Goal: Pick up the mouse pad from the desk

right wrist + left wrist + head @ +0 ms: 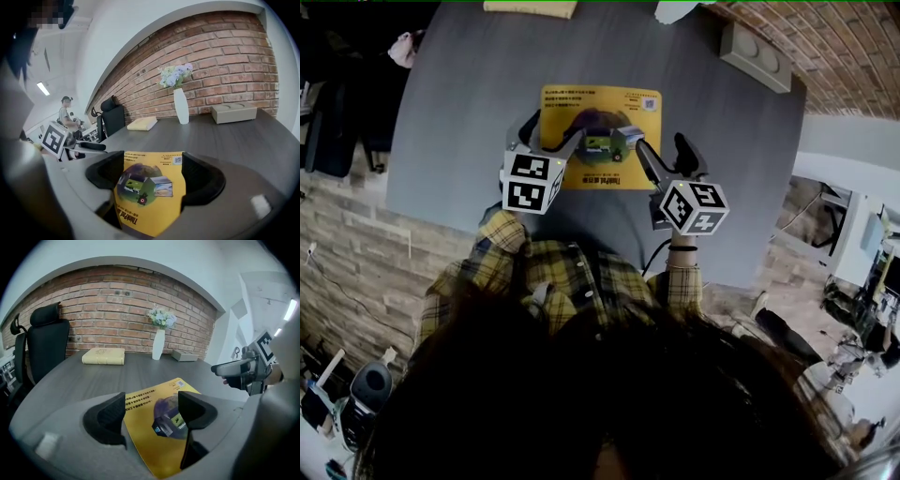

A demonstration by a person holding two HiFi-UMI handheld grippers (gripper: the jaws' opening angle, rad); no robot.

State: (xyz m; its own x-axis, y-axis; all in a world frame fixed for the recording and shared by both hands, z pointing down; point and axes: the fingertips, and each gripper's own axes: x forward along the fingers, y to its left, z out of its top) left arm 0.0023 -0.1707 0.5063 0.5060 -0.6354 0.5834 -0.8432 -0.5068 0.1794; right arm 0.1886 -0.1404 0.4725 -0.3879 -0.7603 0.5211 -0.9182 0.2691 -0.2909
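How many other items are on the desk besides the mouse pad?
3: a yellow book far left, a white vase of flowers far centre, a grey box far right. The desk has its near edge hidden by the person, so more could be there.

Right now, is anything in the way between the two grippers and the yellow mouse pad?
No, nothing visible. The left gripper and right gripper are both at the near edge of the mouse pad, jaws apart, the pad showing between them. The book and vase stand far back on the desk.
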